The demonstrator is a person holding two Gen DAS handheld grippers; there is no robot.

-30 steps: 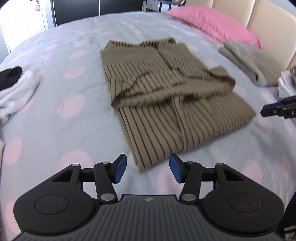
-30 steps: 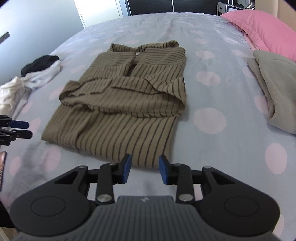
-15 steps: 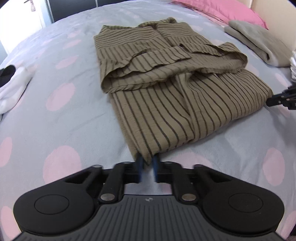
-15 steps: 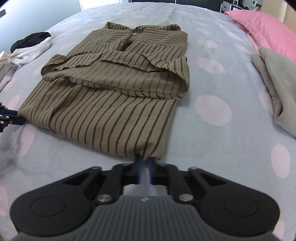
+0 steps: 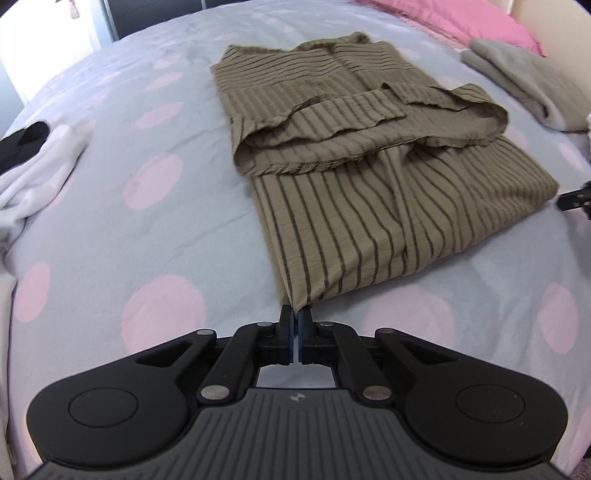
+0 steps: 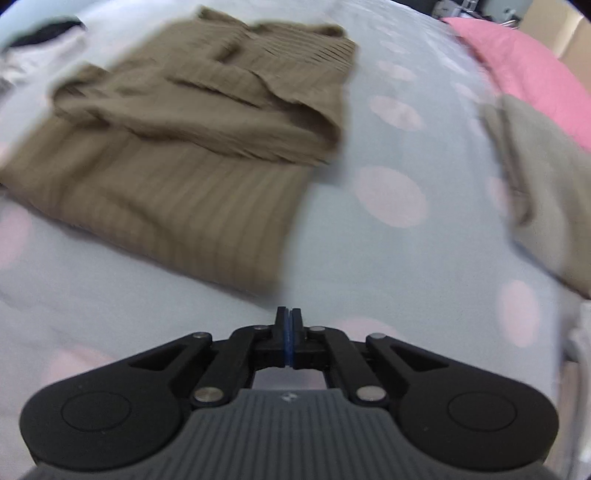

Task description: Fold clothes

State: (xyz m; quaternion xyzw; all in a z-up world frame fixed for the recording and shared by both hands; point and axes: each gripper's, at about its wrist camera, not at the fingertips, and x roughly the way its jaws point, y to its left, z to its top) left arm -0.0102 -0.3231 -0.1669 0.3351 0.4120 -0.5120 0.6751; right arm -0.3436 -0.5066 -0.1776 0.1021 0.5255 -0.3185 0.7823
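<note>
Subject of inspection: the striped shirt point(image 5: 369, 184). It is lying flat on the spotted bedspread point(image 5: 147, 258), sleeves already folded in across the chest, well apart from the pink pillow point(image 5: 461, 22). A grey folded garment point(image 5: 524, 85) is sitting between the shirt and the pillow. A heap of white and black clothes point(image 5: 37, 173) is lying on the side of the shirt away from the pillow.

Change noted: a second ago both pairs of jaws were standing apart, short of the hem. Both are now standing shut at the hem, the end of the shirt farthest from the pillow.

Left gripper point(image 5: 295, 314): the jaws are pressing together, and the near hem corner point(image 5: 297, 299) is tapering straight into the fingertips. It appears to be pinching that corner.

Right gripper point(image 6: 290, 314): the jaws are meeting pad to pad and no cloth is showing between them. Half a second ago the other hem corner point(image 6: 258, 273) was sitting between the fingers. It is now lying just off the tips, on the side away from the pillow. The right wrist view is smearing with motion, so a thin edge of cloth cannot be ruled out.

Assessment: the person seems to be setting up to carry the hem toward the collar. The left hold is looking sound. The right hold is looking doubtful, and a lift on one corner alone would skew the fold, so a fresh grasp there is likely needed.
</note>
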